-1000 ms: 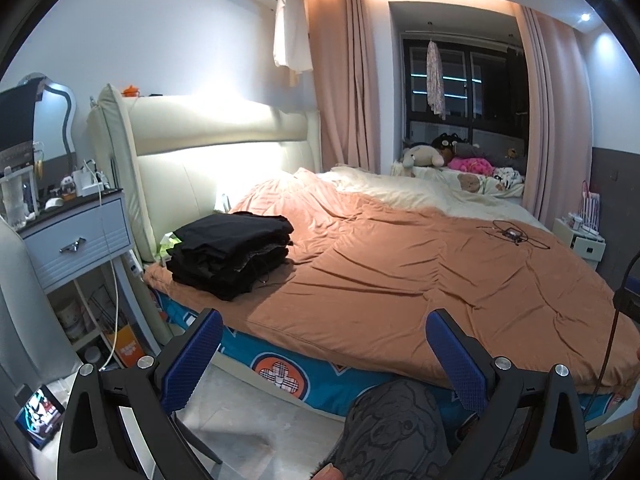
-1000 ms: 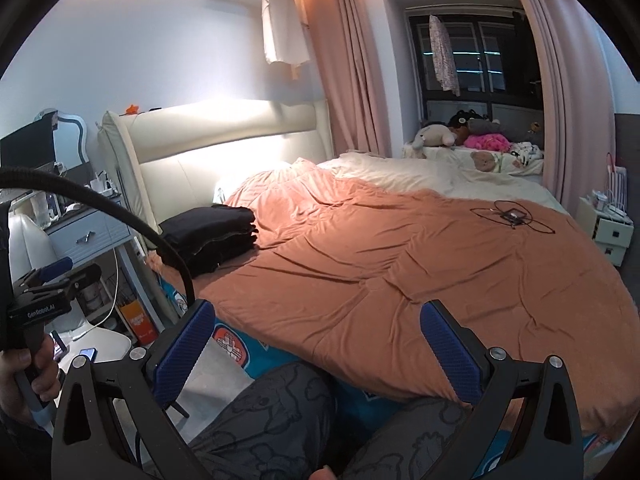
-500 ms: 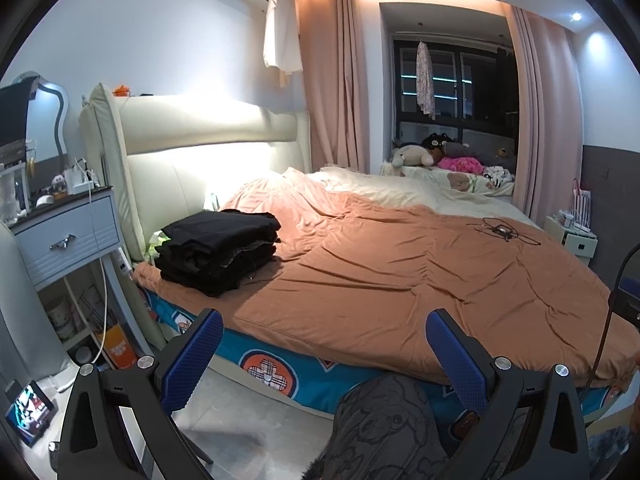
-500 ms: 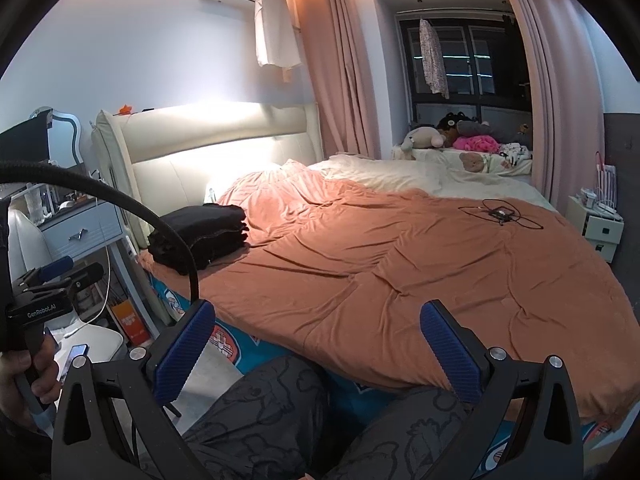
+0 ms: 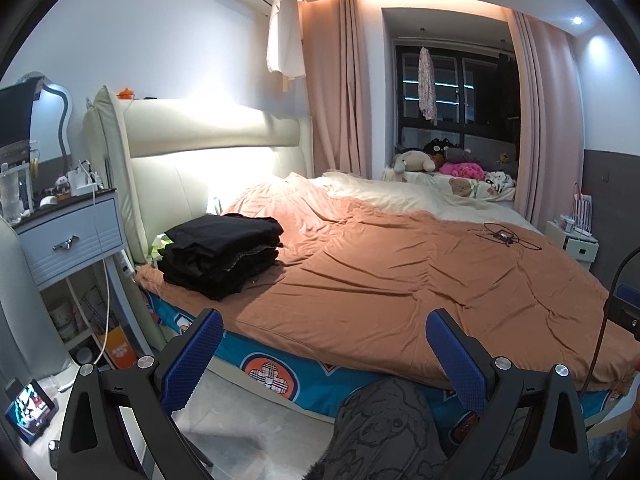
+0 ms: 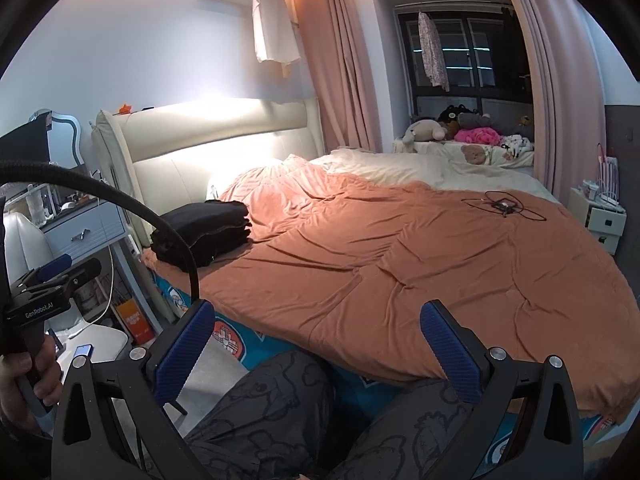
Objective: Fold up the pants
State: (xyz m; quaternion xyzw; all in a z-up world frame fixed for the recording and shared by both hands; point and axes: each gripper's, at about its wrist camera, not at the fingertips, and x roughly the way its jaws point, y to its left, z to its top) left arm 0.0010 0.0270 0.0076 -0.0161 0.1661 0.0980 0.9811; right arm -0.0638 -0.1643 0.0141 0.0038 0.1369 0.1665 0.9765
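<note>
Rust-orange bedspread (image 5: pixel 420 280) covers most of the bed (image 5: pixel 280 364) I am facing, rumpled, with a cream sheet (image 5: pixel 384 196) showing at its far side. Behind the bed's left end rises the cream padded headboard (image 5: pixel 200 152); pink curtains (image 5: pixel 340 88) frame the dark window beyond the bed. Left of the bed stands a pale blue nightstand (image 5: pixel 68 236) cluttered on top.

On the bed's near left corner, close to the headboard, lies the stack of folded black pants (image 5: pixel 220 256), neat and flat on the bedspread. At the bed's far edge sit stuffed toys (image 5: pixel 436 160), and a tangle of black cable (image 5: pixel 504 236) rests on the bedspread toward the bed's right side.

Both tools I hold hang in front of the bed, short of its near edge, above my patterned grey trouser knees (image 6: pixel 276 412). The left gripper (image 5: pixel 324 360) has its blue-padded jaws spread wide with nothing between them; the right gripper (image 6: pixel 316 352) is likewise spread wide and empty. Neither touches the pants.
</note>
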